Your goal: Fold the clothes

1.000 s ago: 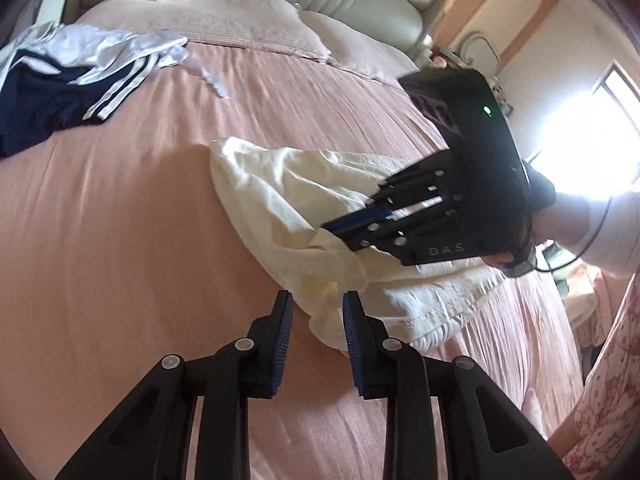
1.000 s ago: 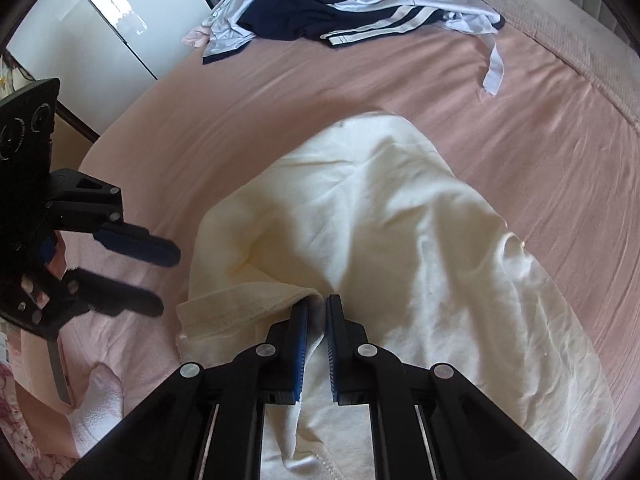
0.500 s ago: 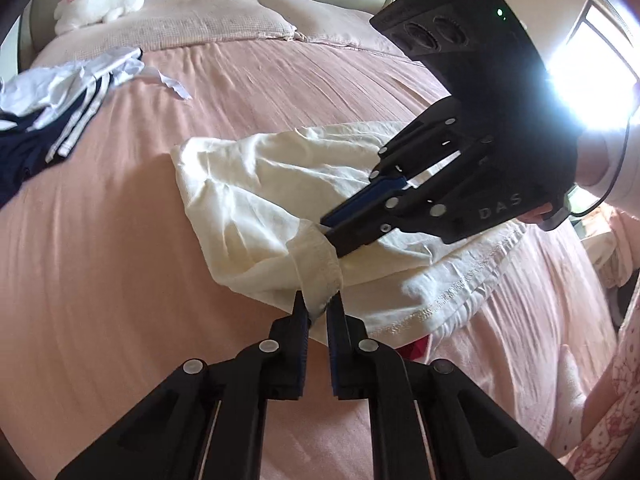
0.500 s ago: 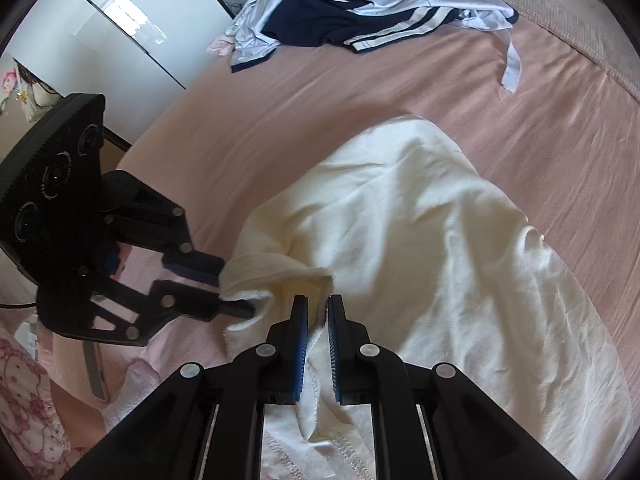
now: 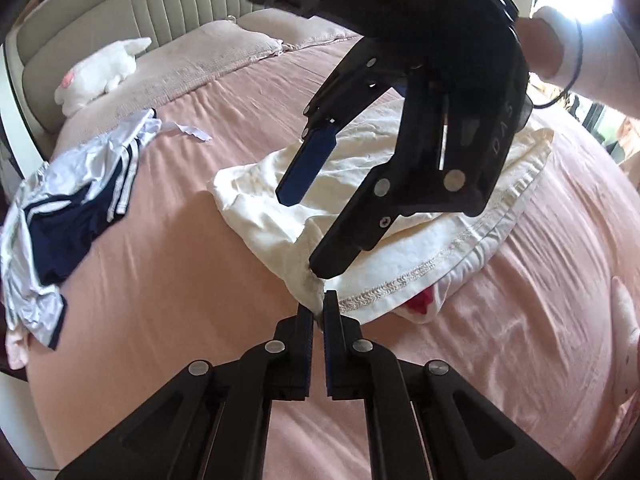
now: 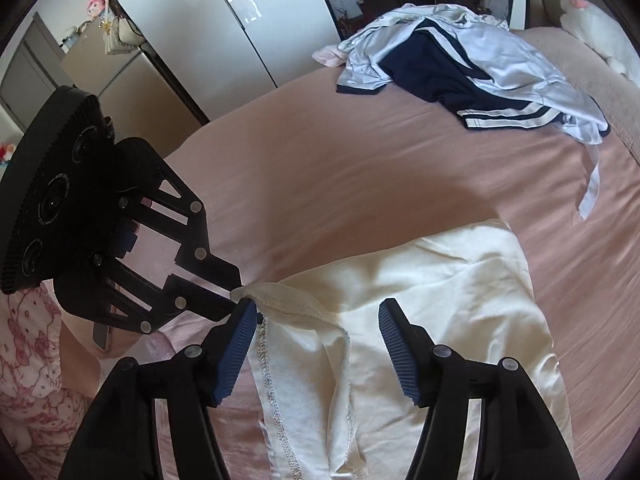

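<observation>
A cream garment [image 5: 420, 248] [image 6: 440, 280] lies crumpled on the pink bed sheet [image 5: 160, 320]. My left gripper [image 5: 318, 308] is shut on its ribbed cuff and holds that corner slightly raised. In the right wrist view the left gripper [image 6: 234, 294] comes in from the left, pinching the same cuff. My right gripper [image 5: 308, 232] [image 6: 316, 312] hovers just above the garment. Its jaws are opening, the cloth lies below between them, and the blue pads [image 6: 394, 340] press on nothing.
A pile of navy and white sportswear [image 5: 68, 208] [image 6: 460, 68] lies further up the bed. A white plush toy [image 5: 100, 72] rests on the pillows [image 5: 208, 52]. Something red [image 5: 420, 304] peeks from under the cream garment. A white wardrobe [image 6: 240, 32] stands beyond the bed.
The left gripper closed on the cuff and lifted it. The right gripper, shut on the cream fabric before, has spread its jaws and let go. Both hands rose and rolled.
</observation>
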Demonstrator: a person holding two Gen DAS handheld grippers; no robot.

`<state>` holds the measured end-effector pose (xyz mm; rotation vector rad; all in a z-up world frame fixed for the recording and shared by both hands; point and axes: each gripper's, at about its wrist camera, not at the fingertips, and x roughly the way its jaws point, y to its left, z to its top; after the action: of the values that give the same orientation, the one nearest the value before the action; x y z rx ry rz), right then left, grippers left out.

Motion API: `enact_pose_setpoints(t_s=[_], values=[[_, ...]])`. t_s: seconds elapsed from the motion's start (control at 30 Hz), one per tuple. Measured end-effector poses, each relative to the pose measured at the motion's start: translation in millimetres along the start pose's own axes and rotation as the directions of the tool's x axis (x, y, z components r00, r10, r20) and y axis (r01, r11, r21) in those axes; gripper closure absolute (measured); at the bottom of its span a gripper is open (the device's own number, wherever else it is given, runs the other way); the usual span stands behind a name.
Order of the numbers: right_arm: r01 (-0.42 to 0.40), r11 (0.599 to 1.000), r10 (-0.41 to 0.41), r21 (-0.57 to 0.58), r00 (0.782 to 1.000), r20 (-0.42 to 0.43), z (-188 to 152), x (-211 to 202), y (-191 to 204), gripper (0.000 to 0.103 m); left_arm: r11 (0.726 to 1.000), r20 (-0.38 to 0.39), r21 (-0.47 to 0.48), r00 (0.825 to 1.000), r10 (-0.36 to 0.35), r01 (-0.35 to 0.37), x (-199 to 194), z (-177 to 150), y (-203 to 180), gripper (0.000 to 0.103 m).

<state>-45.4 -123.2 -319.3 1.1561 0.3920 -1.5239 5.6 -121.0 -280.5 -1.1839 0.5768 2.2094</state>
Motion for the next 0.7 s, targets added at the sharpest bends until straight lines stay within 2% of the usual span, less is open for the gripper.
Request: enact_pose_setpoints(t_s=[0.07, 0.1, 0.13, 0.17, 0.2, 0.27, 0.33, 0.47, 0.57, 0.7], values=[[-0.032, 0.999, 0.032, -0.005, 0.999, -0.006, -3.4, 1.7, 1.6, 0.041, 0.997, 0.003, 0.057, 0.999, 0.049, -0.049, -7.6, -1.0, -7.5, 0.100], [-0.047, 0.999, 0.047, -0.008, 0.999, -0.013, -6.8, 1.4, 2.8, 0.042, 0.997, -0.004, 0.057, 0.999, 0.049, -0.049, -9.6, -2.0, -7.6, 0.100], [-0.063, 0.998, 0.063, -0.011, 0.998, -0.021, -10.2, 1.1, 3.9, 0.047, 0.998, -0.011, 0.053, 0.999, 0.045, -0.044, -11.3, -2.9, -7.3, 0.100], [-0.080, 0.997, 0.080, -0.013, 0.996, -0.029, -13.5, 0.6, 5.5, 0.058, 0.998, -0.019, 0.042, 0.999, 0.044, -0.043, -10.7, -4.8, -5.5, 0.100], [-0.110, 0.994, 0.110, -0.006, 0.993, -0.036, -16.5, -1.1, 9.9, 0.061, 0.998, -0.036, 0.047, 0.998, 0.053, -0.051, -6.3, -7.4, -5.5, 0.100], [-0.183, 0.983, 0.183, -0.021, 0.983, -0.031, -22.6, -6.7, 21.0, 0.061, 0.997, -0.075, 0.052, 0.996, 0.052, -0.048, 3.6, -13.0, -6.5, 0.100], [-0.210, 0.976, 0.207, -0.055, 0.977, -0.053, -27.9, -9.3, 31.5, 0.061, 0.998, -0.089, 0.049, 0.995, 0.038, -0.034, 9.3, -16.8, -10.5, 0.100], [-0.278, 0.960, 0.277, -0.009, 0.959, -0.065, -33.0, -13.7, 28.8, 0.061, 1.000, -0.112, -0.029, 0.994, -0.005, 0.001, 16.3, -22.1, -5.3, 0.100], [-0.211, 0.977, 0.212, 0.038, 0.977, -0.017, -32.0, -20.5, 18.0, 0.061, 0.982, -0.119, -0.188, 0.991, -0.055, 0.032, 21.7, -27.9, 12.2, 0.099], [-0.052, 0.997, 0.054, 0.053, 0.998, -0.026, -26.9, -6.4, 9.7, 0.061, 0.924, -0.087, -0.378, 0.992, -0.094, 0.055, 22.2, -36.9, 31.2, 0.098]])
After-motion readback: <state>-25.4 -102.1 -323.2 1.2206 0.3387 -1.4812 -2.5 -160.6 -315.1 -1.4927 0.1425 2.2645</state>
